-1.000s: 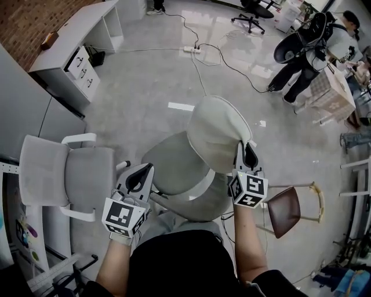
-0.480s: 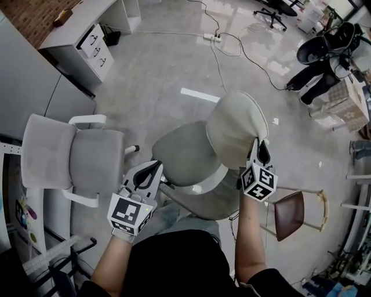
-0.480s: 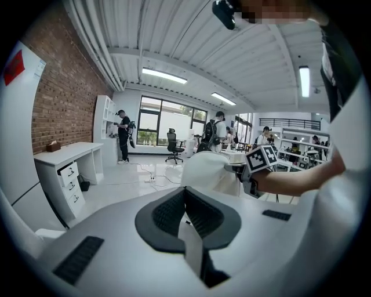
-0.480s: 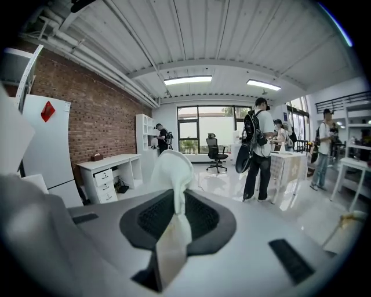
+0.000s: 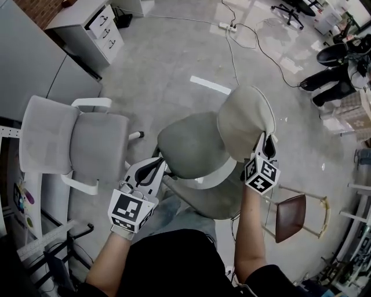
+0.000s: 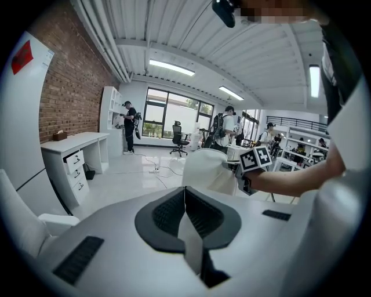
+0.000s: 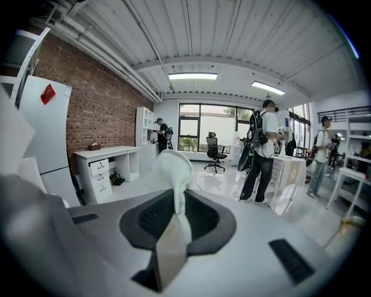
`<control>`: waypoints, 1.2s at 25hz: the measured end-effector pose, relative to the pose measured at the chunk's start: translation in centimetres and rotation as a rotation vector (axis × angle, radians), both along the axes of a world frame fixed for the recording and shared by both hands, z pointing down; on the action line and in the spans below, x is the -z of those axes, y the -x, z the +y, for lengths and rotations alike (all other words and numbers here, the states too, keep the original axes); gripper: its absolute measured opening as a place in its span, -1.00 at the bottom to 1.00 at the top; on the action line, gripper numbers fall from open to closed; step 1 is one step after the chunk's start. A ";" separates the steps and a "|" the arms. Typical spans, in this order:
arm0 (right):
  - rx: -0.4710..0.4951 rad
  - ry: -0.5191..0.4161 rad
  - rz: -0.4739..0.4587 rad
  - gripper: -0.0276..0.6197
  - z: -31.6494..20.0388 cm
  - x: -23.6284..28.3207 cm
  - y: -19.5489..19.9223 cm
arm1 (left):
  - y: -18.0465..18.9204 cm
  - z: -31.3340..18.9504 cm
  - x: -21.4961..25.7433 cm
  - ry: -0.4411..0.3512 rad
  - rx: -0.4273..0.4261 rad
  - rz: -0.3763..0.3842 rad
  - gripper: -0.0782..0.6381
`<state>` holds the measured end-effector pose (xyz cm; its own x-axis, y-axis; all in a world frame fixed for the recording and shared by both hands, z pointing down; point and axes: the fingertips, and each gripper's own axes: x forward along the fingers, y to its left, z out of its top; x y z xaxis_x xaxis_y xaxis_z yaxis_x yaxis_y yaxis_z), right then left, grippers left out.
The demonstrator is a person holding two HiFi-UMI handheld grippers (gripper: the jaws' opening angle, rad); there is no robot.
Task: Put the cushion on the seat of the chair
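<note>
- One cushion, pale grey, hangs over the right side of the seat of the chair. Whether it touches the seat cannot be told.
- Three chairs in all: that one, a white chair just to its left, and a black chair far off. There is also one stool, one desk and two grippers.
- Against a second ago, the cushion is still pinched at the same edge and still overlaps the seat's right side. The desk has slid up toward the corner of the head view.
- Right gripper – jaws only a little apart, clamped on the cushion's edge, with the fabric standing up between them.
- Left gripper – jaws together and empty, at the seat's left edge.
</note>
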<state>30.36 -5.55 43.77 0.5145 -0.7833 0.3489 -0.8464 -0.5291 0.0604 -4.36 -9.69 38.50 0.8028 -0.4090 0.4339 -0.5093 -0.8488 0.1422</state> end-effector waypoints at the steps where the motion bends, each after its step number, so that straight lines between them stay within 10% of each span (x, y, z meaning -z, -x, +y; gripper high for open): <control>1: -0.004 0.005 0.004 -0.71 -0.1 -0.4 -0.1 | 0.2 0.0 -0.3 0.004 0.001 -0.005 -0.75; 30: -0.120 0.063 0.113 -0.71 -2.4 -9.2 -3.5 | 2.1 0.0 -4.2 0.053 0.052 -0.090 -0.75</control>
